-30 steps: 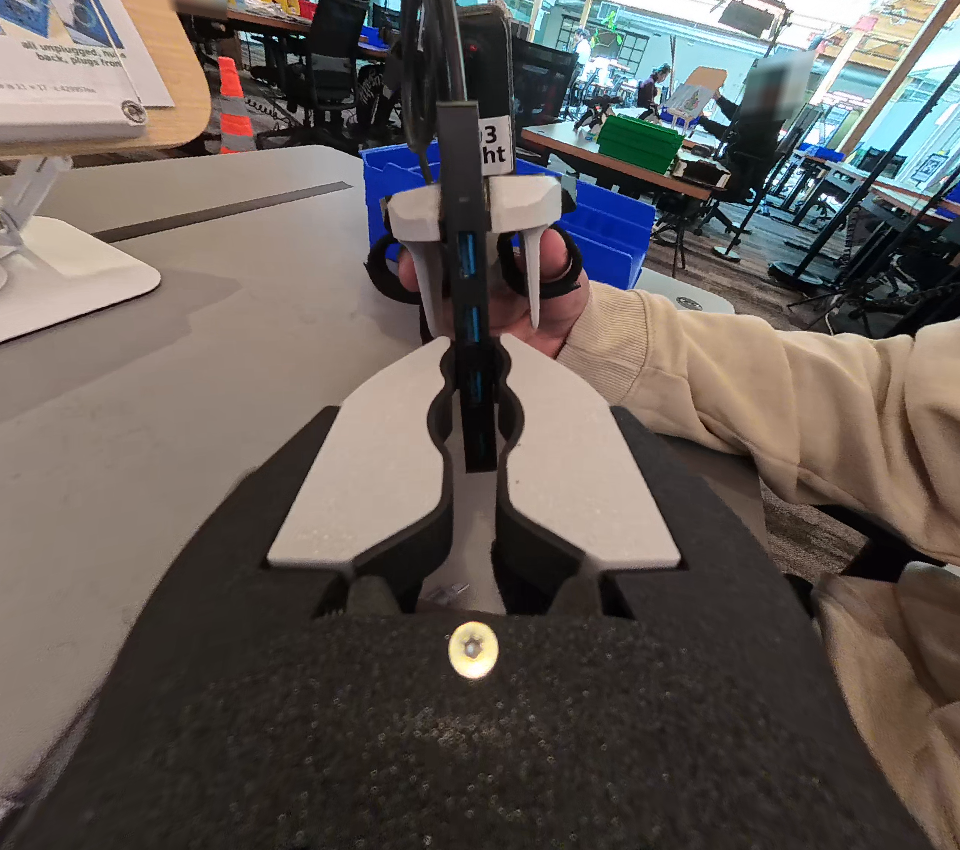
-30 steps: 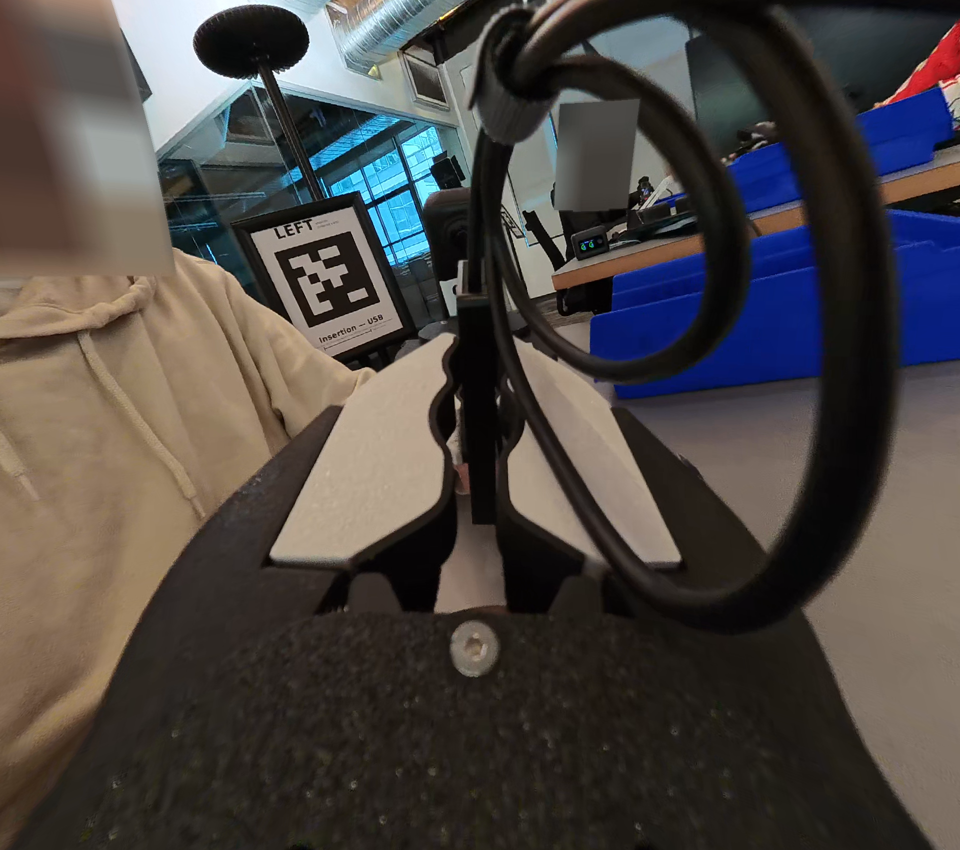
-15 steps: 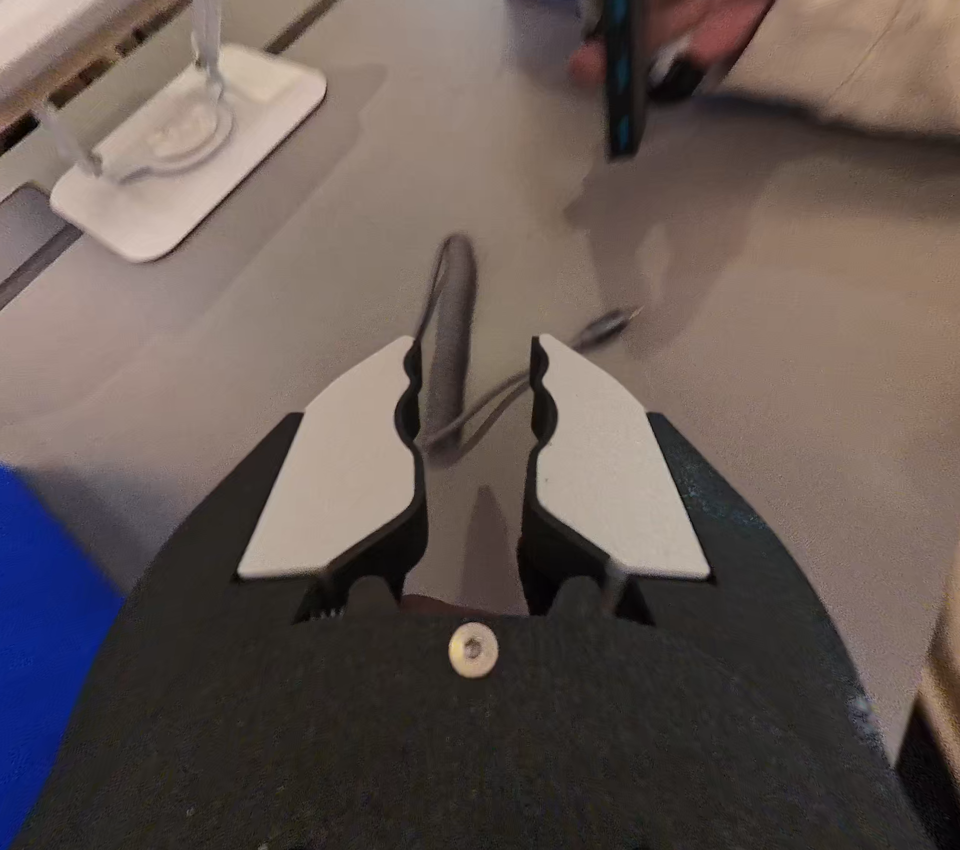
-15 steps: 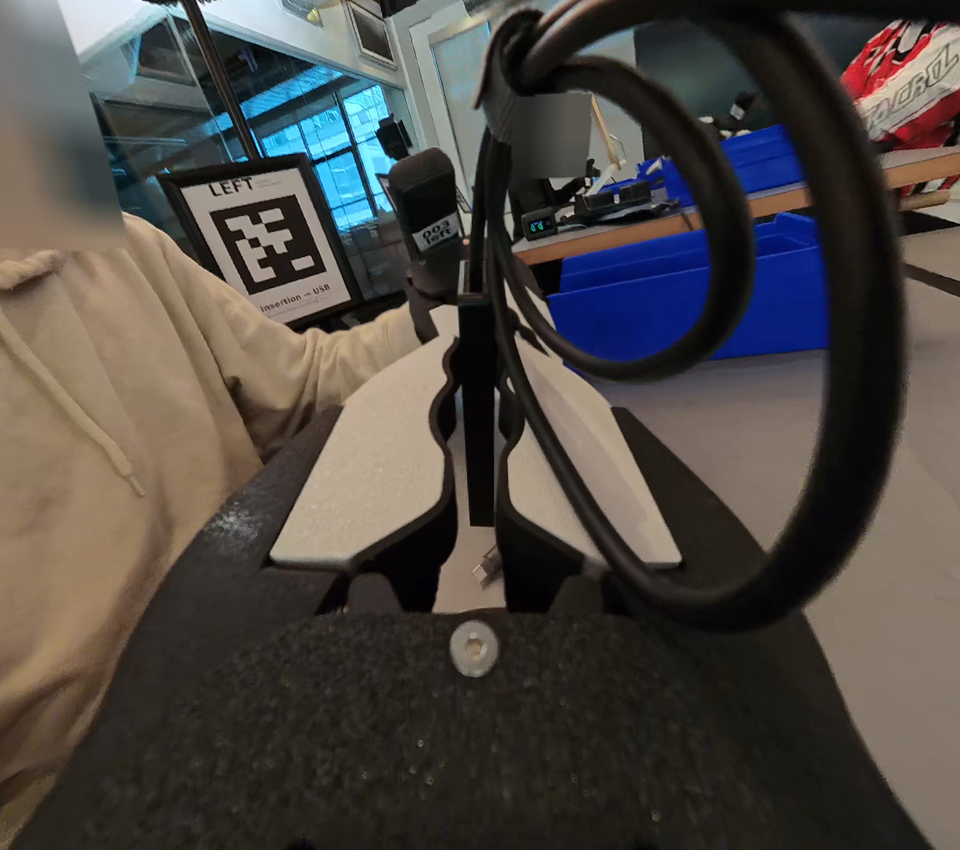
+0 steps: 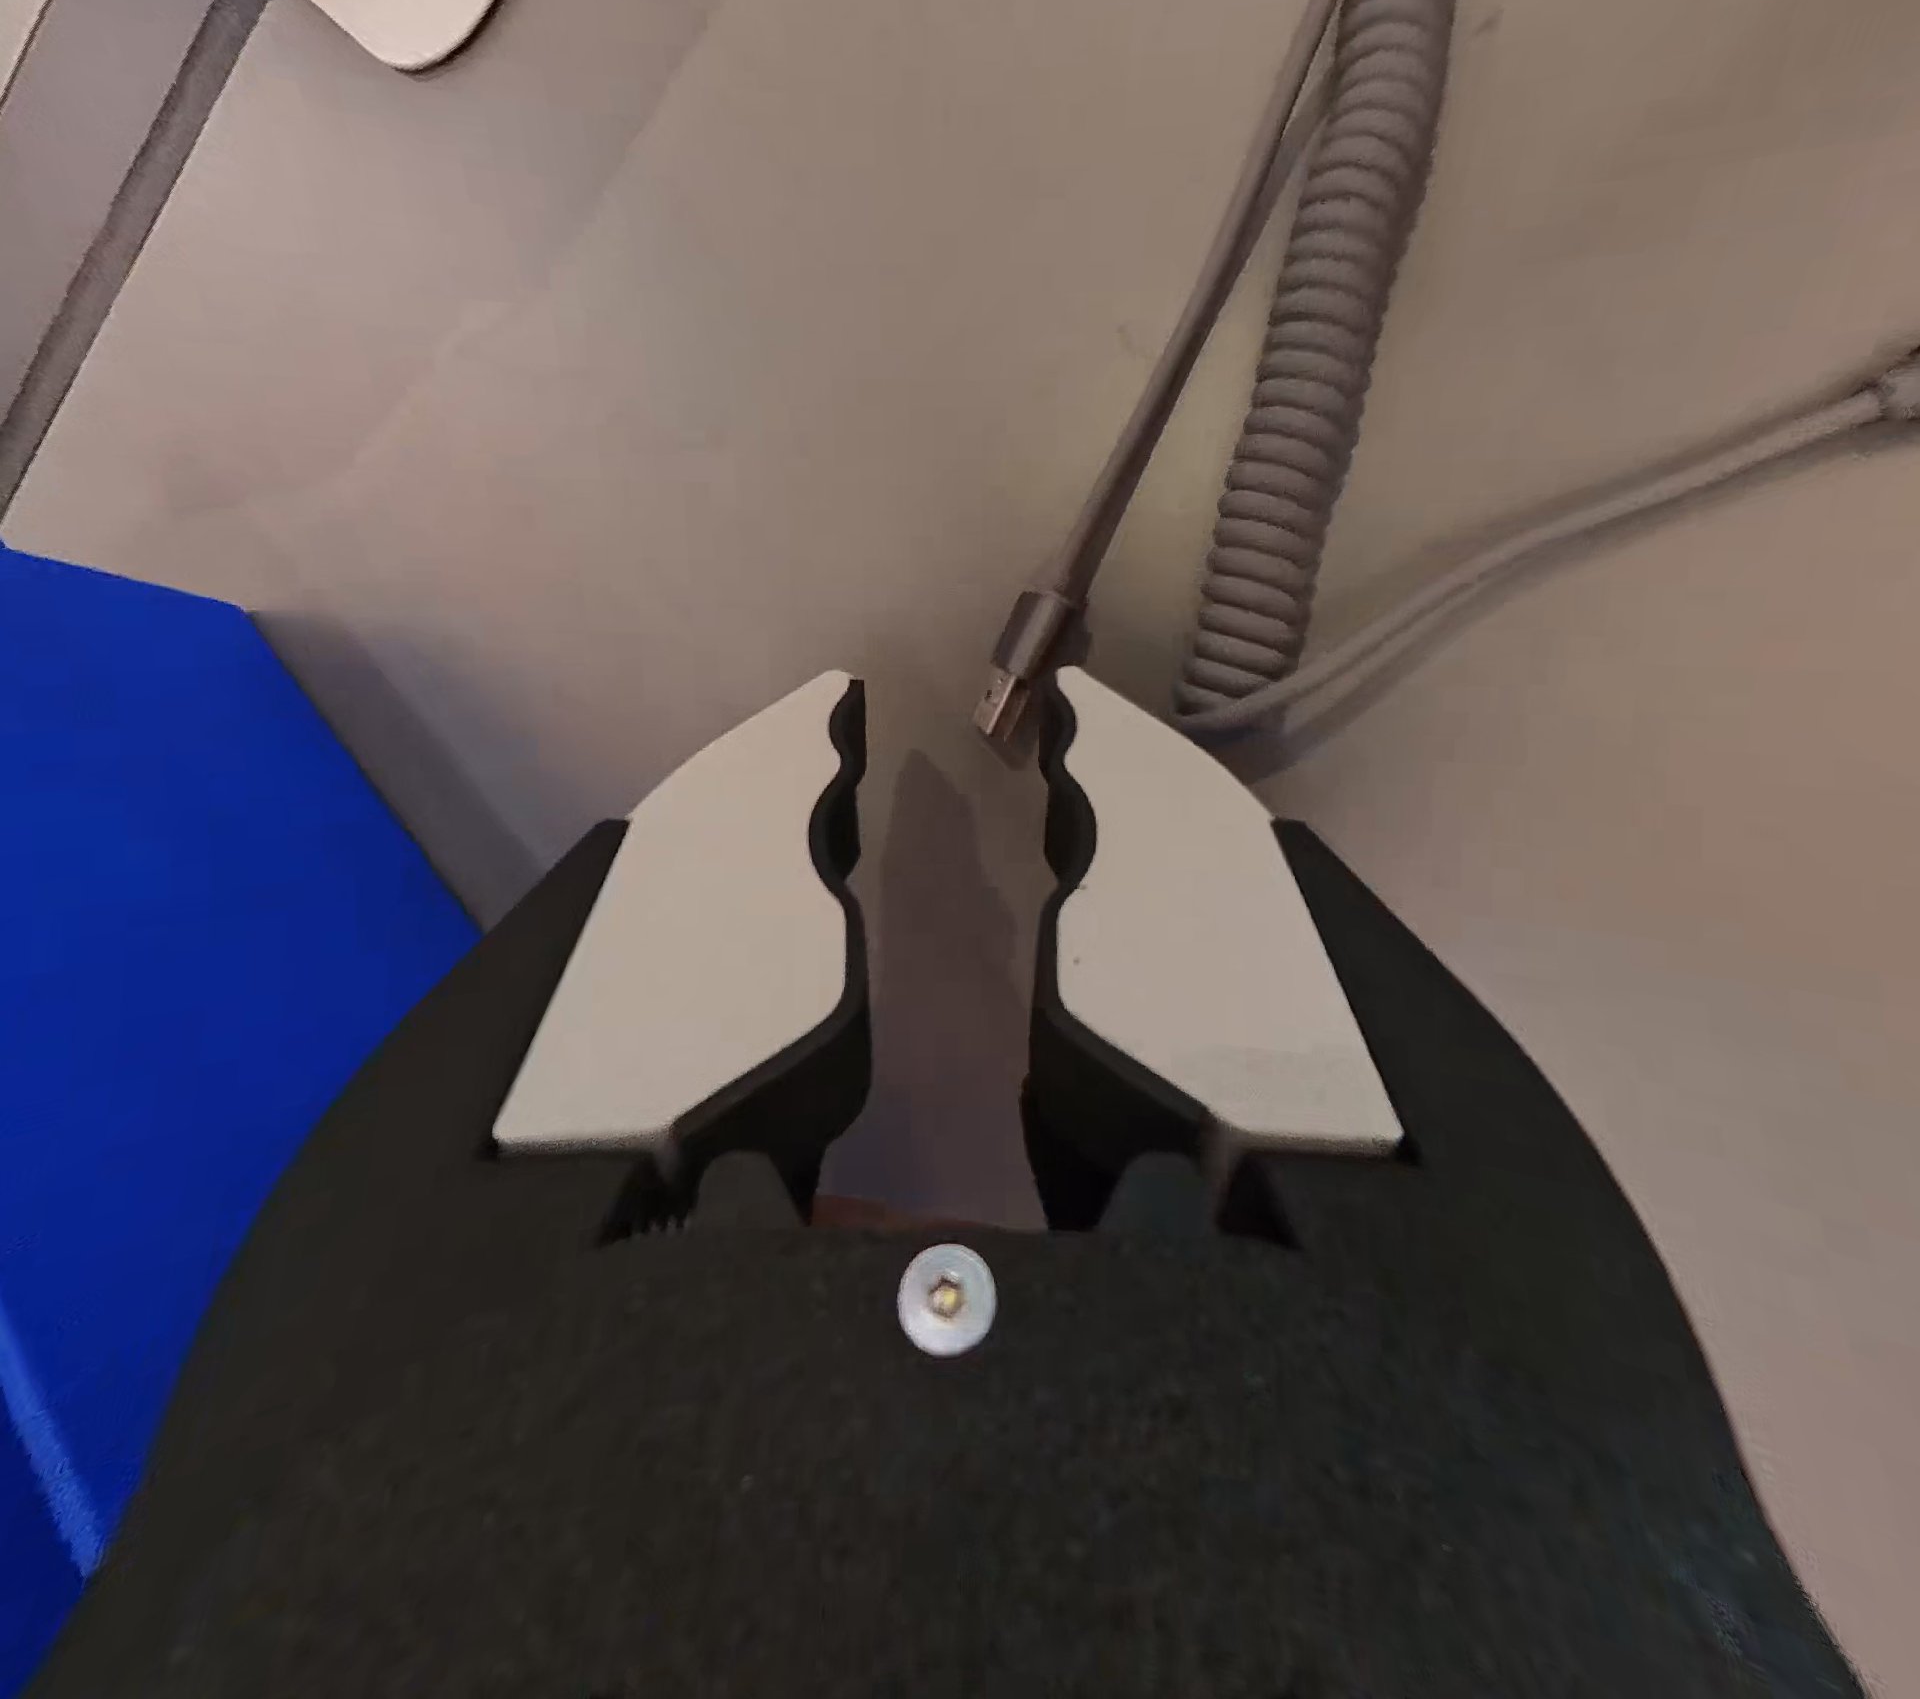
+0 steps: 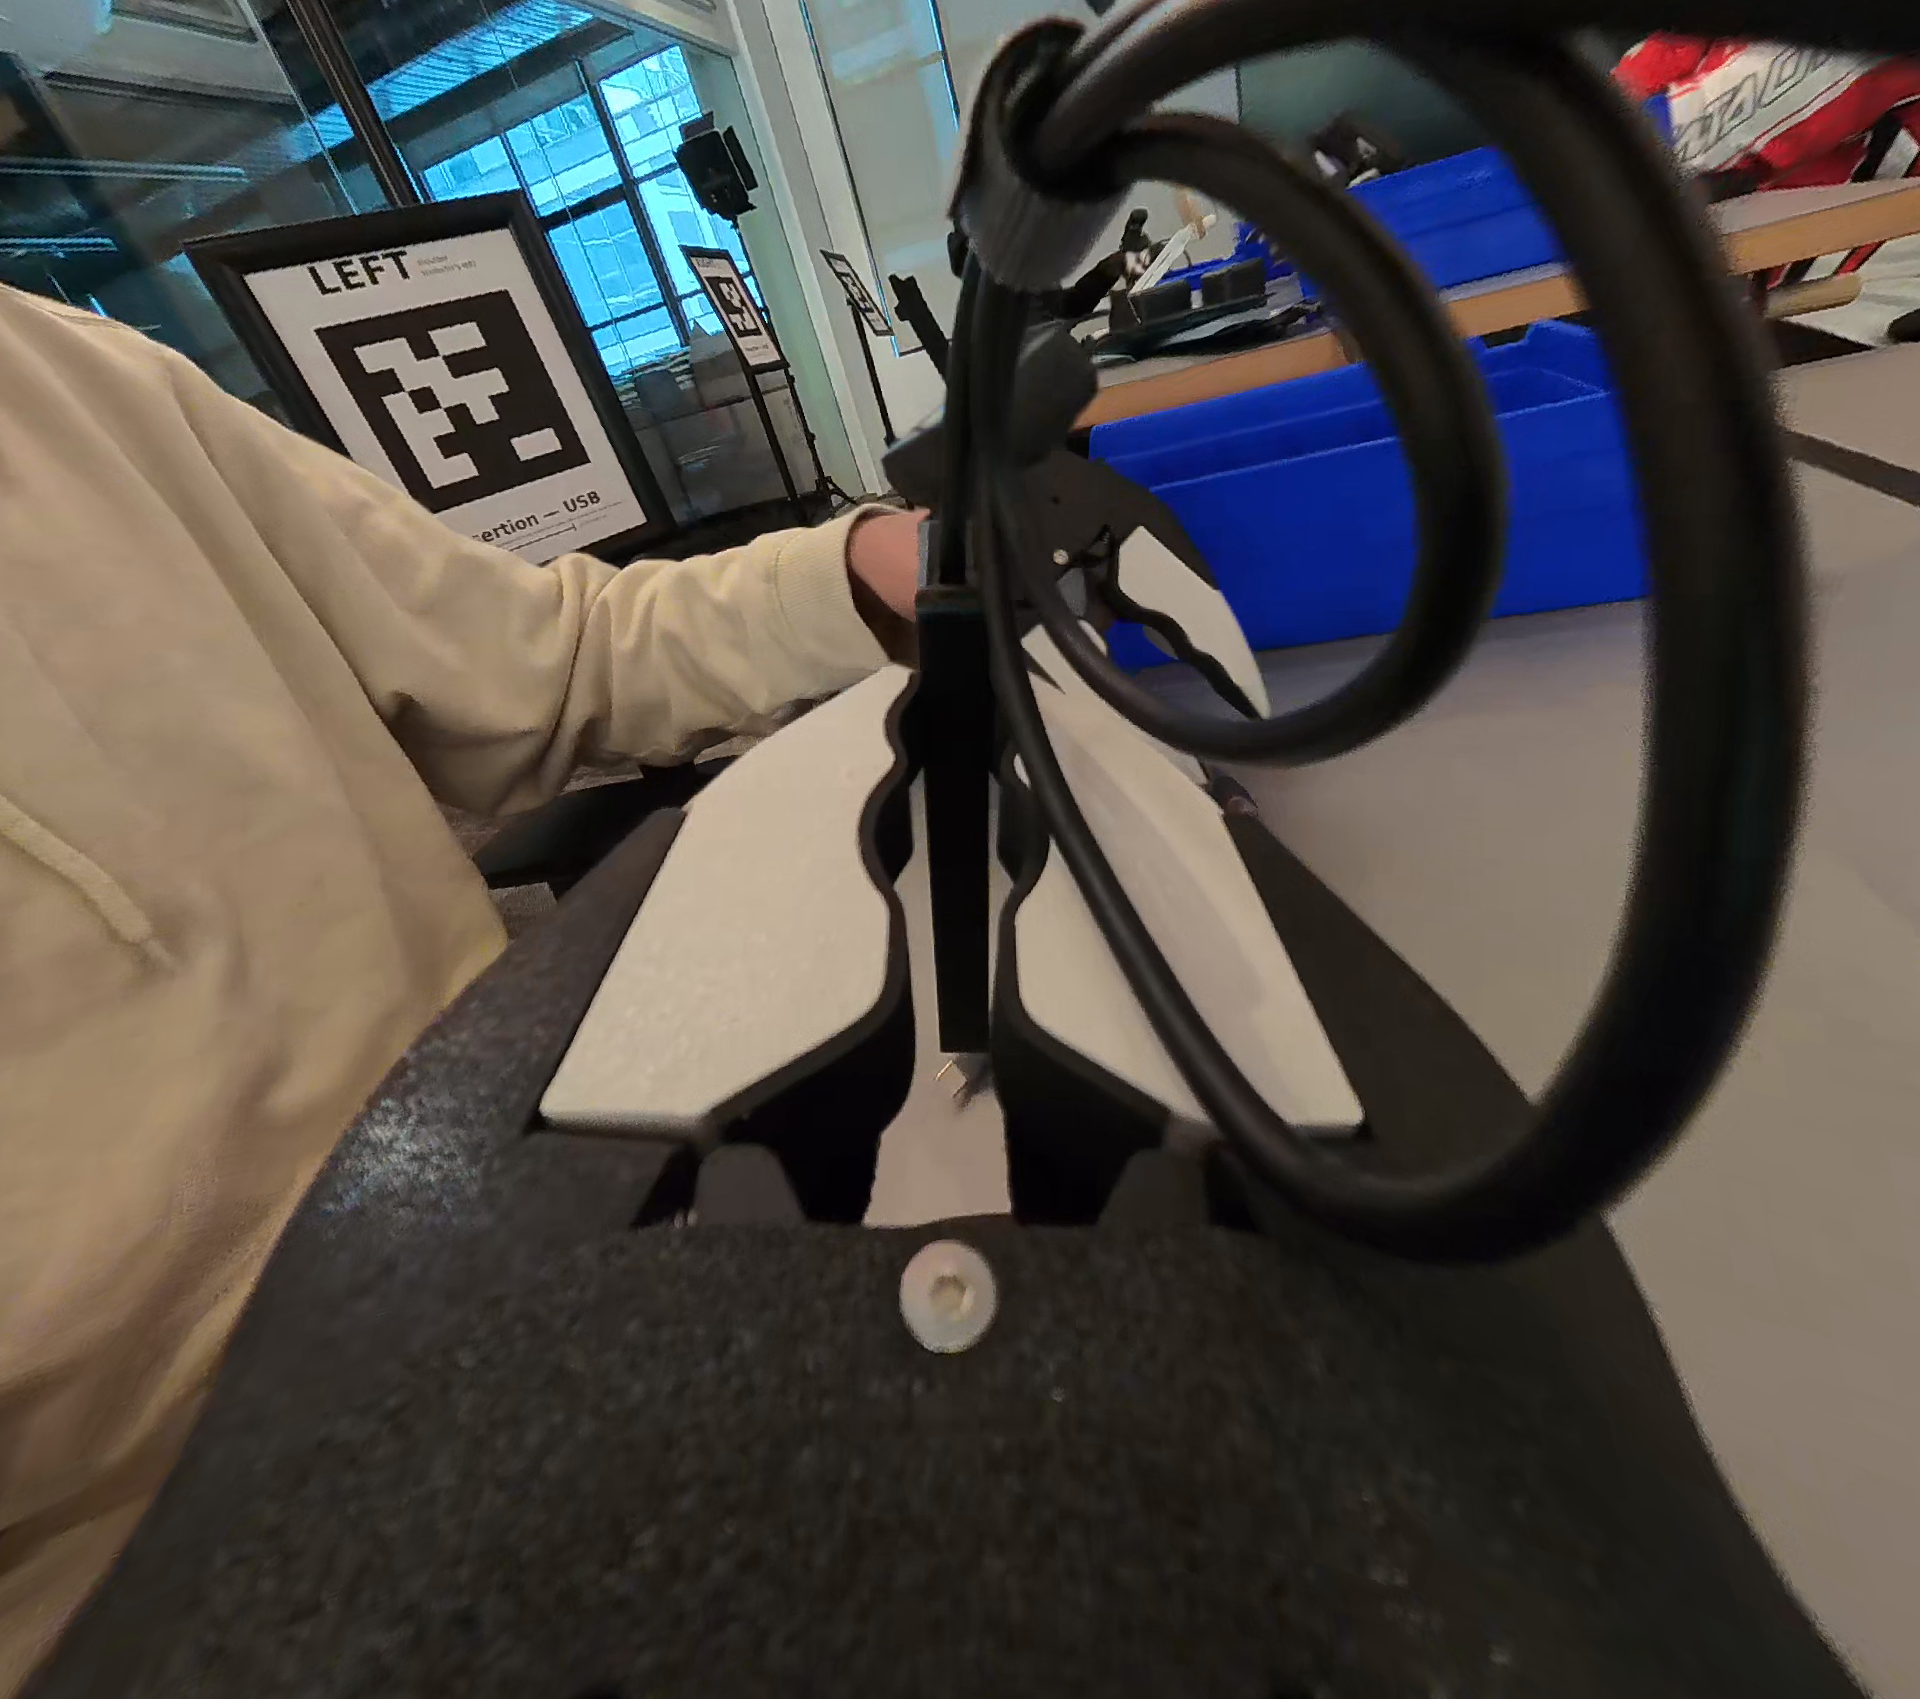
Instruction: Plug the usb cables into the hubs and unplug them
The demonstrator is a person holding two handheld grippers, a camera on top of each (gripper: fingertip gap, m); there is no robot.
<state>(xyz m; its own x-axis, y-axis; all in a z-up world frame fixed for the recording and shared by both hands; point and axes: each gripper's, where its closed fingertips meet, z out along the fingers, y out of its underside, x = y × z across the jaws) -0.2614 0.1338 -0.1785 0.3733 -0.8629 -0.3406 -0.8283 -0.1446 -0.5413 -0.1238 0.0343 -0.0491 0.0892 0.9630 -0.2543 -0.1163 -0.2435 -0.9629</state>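
Left wrist view: the left gripper (image 5: pixel 951 714) has let go of the black hub (image 6: pixel 956 818) and now hangs wide open over the grey cable's USB plug (image 5: pixel 1006 707) on the worktop (image 5: pixel 727 299), ready to pick it up, while the right gripper (image 6: pixel 951 818) clamps the hub.

Gripping a slim black USB hub (image 6: pixel 956 818) upright between the white fingers (image 6: pixel 748 943) of the right gripper (image 6: pixel 954 714), pads pressing on both its sides. Looping in wide black coils to the right, the hub's cable (image 6: pixel 1704 714), cinched by a strap near the top. Reaching out beyond the hub, a cream-sleeved arm (image 6: pixel 520 641) holding the left gripper (image 6: pixel 1195 641) over the grey table (image 6: pixel 1455 870), blue bins (image 6: pixel 1351 506) and a framed marker sign (image 6: pixel 436 392) standing behind.
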